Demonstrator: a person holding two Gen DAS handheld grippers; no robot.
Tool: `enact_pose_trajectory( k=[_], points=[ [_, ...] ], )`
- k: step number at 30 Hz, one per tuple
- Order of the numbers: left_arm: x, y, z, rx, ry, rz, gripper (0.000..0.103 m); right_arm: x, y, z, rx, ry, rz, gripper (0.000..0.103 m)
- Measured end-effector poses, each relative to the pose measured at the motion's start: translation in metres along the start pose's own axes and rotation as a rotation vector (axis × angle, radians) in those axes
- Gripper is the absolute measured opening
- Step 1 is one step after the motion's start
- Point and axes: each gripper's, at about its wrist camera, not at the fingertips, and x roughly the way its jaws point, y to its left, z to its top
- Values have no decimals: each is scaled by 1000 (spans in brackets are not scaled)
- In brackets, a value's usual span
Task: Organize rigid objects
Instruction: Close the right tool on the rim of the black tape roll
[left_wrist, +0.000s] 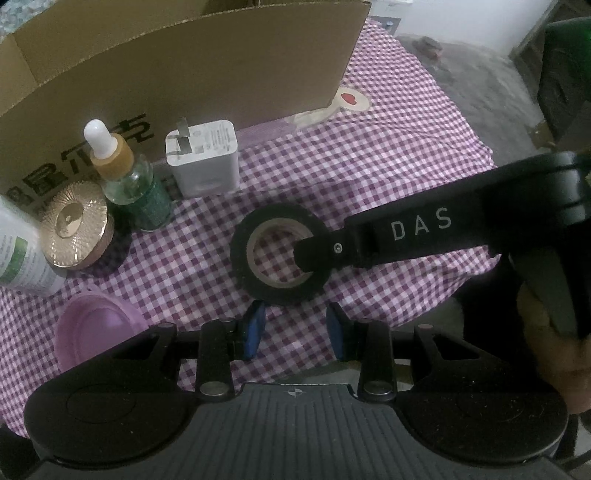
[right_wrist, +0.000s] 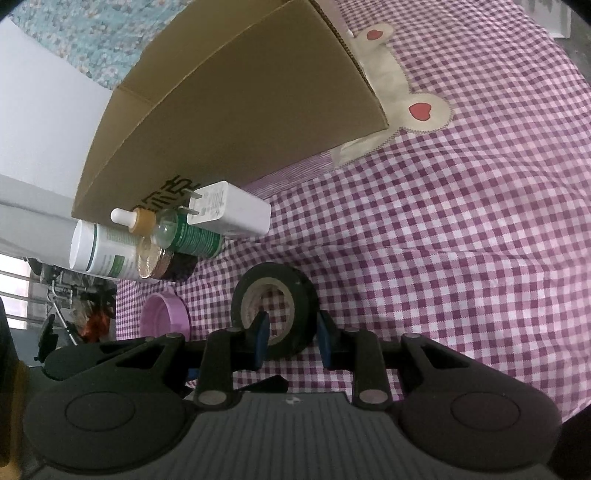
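Observation:
A black tape roll (left_wrist: 273, 214) (right_wrist: 273, 273) sits on the purple checked cloth (left_wrist: 388, 147), in front of the cardboard box (left_wrist: 184, 74). My right gripper (right_wrist: 291, 338) is shut on the roll's near wall, with one pad inside the hole and the other outside. In the left wrist view its finger (left_wrist: 325, 251) reaches in from the right into the roll's hole. My left gripper (left_wrist: 295, 332) hovers just short of the roll, its blue pads apart with only cloth between them.
Along the box's front stand a white charger (left_wrist: 203, 158) (right_wrist: 229, 214), a dropper bottle (left_wrist: 129, 181), a gold-lidded jar (left_wrist: 74, 225) and a white bottle (left_wrist: 18, 254). A purple dish (left_wrist: 92, 328) (right_wrist: 162, 317) lies nearer. A hand (left_wrist: 546, 332) holds the right gripper.

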Motion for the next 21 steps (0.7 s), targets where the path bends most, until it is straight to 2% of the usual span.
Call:
enact_pose_trajectory(
  k=[13,21],
  points=[
    [-13,2,-10,42,-49,33,52,-5,-5,-6,35,-24,22,29],
    [-10,-4,-4,65,-64,57,53,-7,-4,-5,18,-40,14,31]
  ],
)
